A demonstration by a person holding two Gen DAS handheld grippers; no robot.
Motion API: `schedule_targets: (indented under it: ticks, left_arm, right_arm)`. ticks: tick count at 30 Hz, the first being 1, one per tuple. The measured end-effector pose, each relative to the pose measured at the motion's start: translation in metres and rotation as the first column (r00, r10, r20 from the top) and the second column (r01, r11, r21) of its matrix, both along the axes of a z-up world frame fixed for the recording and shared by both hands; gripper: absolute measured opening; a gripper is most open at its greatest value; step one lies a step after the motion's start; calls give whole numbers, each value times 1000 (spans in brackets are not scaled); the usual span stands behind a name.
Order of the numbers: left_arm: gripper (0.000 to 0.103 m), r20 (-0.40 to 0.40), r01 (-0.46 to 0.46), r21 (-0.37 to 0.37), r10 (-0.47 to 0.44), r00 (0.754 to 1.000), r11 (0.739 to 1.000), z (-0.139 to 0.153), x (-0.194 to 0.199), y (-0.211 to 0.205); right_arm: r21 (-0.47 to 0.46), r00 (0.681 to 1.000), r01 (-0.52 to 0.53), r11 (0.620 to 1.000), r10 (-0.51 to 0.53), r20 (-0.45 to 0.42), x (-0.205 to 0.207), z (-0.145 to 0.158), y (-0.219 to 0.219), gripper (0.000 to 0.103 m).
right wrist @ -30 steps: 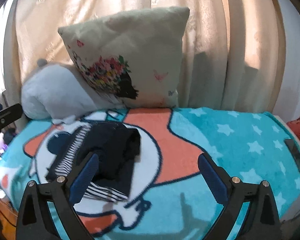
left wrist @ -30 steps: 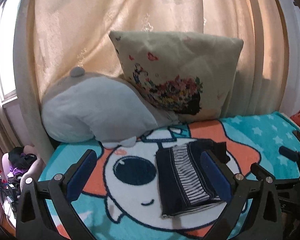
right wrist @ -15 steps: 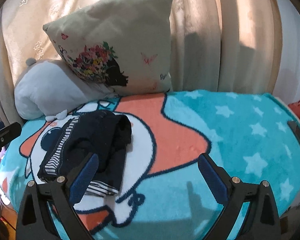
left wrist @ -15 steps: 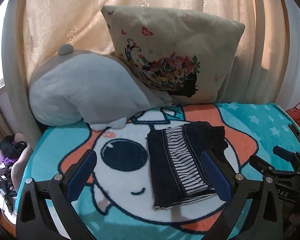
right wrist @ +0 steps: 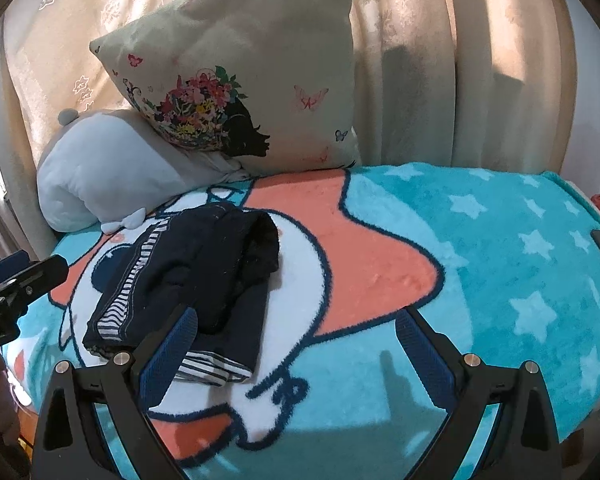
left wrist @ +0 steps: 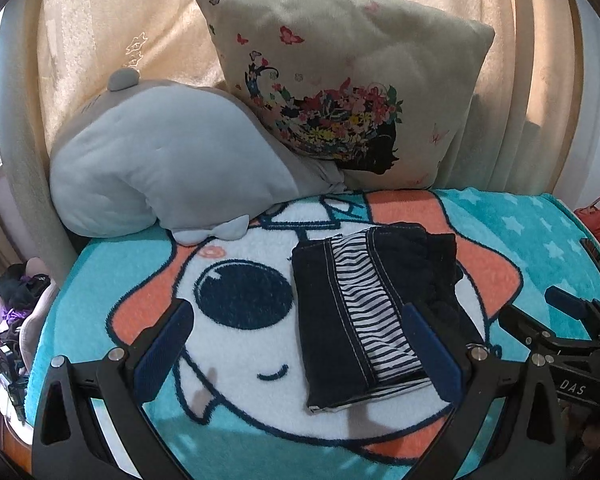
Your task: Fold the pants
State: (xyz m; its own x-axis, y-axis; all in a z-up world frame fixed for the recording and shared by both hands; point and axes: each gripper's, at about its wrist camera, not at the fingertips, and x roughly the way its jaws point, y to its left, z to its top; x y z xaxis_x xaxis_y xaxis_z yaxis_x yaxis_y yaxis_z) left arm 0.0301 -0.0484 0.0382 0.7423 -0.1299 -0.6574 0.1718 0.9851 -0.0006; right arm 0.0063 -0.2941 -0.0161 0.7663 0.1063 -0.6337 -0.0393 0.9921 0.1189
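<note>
Both wrist views face the curtain (left wrist: 100, 40) — sharing pants (left wrist: 364, 312), left and right.

Dark pants (right wrist: 204, 276) with a striped lining, folded in a bundle on a turquoise cartoon blanket (right wrist: 480, 248). Right gripper (right wrist: 296, 354) above the blanket, fingers spread wide and empty, left pad over the bundle's near edge. Flowered pillow (right wrist: 260, 80) leaning on a grey plush (right wrist: 108, 168) before beige curtains (right wrist: 460, 60).
</note>
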Motion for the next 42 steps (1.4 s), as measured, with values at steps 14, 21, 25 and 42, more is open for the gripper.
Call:
schedule_targets:
  ticks: [14, 21, 25, 42]
  left_arm:
    - [103, -25, -4, -6, 4, 1000, 1000, -6, 3, 2]
    - [103, -34, -5, -12, 5, 999, 1000, -8, 4, 4]
    - [103, -45, -8, -19, 7, 999, 1000, -10, 5, 6]
    - [103, -42, -14, -32, 12, 999, 999, -10, 8, 15]
  right_arm:
    - [34, 1000, -10, 999, 10, -27, 3, -6, 0, 101]
    - [49, 999, -8, 999, 9, -37, 4, -8, 0, 101]
    - [54, 999, -11, 998, 13, -43, 5, -9, 1, 101]
    - [52, 998, -25, 998, 28, -55, 5, -10, 8, 101]
